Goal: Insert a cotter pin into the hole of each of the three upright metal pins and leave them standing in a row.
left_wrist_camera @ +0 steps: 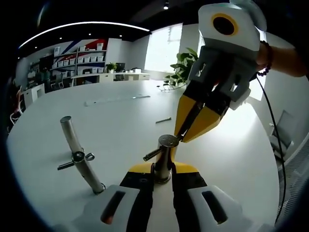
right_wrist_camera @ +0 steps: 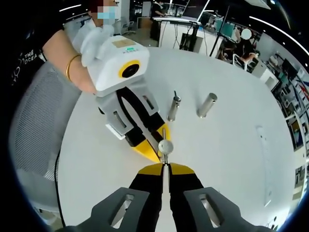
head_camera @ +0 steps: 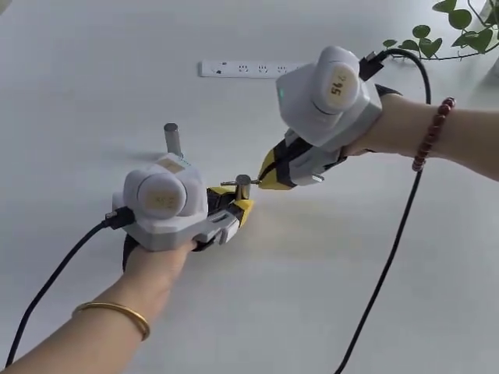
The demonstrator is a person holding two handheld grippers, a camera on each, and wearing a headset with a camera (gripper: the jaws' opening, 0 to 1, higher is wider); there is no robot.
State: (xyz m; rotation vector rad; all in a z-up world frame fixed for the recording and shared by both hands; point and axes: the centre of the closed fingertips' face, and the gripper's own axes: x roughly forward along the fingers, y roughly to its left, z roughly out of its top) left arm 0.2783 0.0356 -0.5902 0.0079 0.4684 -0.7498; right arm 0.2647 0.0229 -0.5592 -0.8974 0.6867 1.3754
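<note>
White tabletop (head_camera: 312, 273), power strip (head_camera: 242, 68) at the far edge. Left gripper (head_camera: 234, 209) clamps the upright metal pin (left_wrist_camera: 164, 159) low down. Right gripper (right_wrist_camera: 164, 166) pinches the cotter pin (left_wrist_camera: 152, 154) at its hole. Beyond stand a second pin (right_wrist_camera: 174, 107), cottered, and a third pin (right_wrist_camera: 206, 105), bare.

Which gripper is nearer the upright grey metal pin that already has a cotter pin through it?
Left. The left gripper, clamping a second metal pin, sits beside the finished pin; the right gripper, pinching a cotter pin, is farther off.
</note>
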